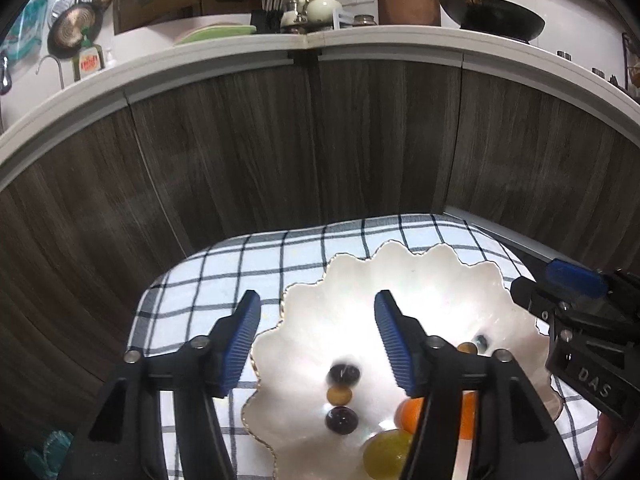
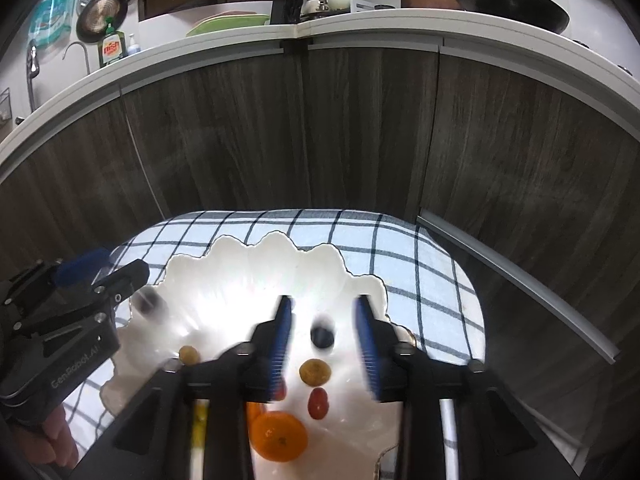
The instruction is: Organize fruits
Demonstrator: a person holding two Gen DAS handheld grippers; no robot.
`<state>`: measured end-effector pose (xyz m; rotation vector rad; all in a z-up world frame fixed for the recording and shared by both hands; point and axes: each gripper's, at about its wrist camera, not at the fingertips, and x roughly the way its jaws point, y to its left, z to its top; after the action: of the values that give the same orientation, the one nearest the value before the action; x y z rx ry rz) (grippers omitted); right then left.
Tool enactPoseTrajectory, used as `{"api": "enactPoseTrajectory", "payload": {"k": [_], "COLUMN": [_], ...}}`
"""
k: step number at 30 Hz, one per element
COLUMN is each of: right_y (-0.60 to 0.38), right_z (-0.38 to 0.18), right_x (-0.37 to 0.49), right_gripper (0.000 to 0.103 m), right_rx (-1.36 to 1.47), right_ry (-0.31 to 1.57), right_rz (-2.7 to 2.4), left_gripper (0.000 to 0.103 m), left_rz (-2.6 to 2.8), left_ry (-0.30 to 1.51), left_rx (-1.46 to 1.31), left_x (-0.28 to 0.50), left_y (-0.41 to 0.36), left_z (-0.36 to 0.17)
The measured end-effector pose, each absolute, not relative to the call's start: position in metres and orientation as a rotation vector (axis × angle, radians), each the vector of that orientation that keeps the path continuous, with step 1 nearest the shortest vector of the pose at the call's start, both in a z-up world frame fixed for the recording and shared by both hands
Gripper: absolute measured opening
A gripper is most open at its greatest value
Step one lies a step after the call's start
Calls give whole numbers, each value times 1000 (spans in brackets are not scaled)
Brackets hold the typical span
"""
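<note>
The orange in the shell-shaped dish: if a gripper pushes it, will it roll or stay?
The orange looks round and smooth, so it would probably roll. The white dish looks glossy and curves inward, so the orange would likely roll toward the small fruits nearby.

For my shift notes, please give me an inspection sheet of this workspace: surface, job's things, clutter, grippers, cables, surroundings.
Surface: checked cloth covers the table.
Job's things: white shell-shaped dish holds an orange, a yellow-green fruit, dark grapes, small yellow fruits, a red one; two dark ones blurred.
Clutter: nothing seen.
Grippers: left gripper and right gripper both open above the dish, nothing between the pads.
Cables: nothing seen.
Surroundings: wood-grain cabinet fronts; counter with wok, teapot, dish soap.
</note>
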<state>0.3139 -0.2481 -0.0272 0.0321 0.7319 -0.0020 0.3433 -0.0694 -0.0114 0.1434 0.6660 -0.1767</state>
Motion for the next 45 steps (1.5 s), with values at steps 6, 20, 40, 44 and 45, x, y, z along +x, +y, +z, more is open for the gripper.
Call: {"api": "enactPoseTrajectory", "payload": {"k": [6,20,40,44,45], "right_y": [-249,-247,-235,-234,-234], "right_z": [-18,-1,31,34,35], "right_x": [304,288,221,207,203], "right_gripper": [78,80,80,80,80], "right_rx": [40,44,21,23,25], "right_ry": [692,667,584,575,573], "right_rz": [-17,-36,-51,-56,-56], "left_gripper": [76,89,89,89,89], "left_rz": [-161,-123,-108,-111,-111], "left_ry": [649,598,528,519,517], "left_rx": [141,118,81,84,84], "left_x": [337,316,246,229,225], "left_y": [-65,-51,-33,-31,-31], "left_z": [-4,22,56,59,59]}}
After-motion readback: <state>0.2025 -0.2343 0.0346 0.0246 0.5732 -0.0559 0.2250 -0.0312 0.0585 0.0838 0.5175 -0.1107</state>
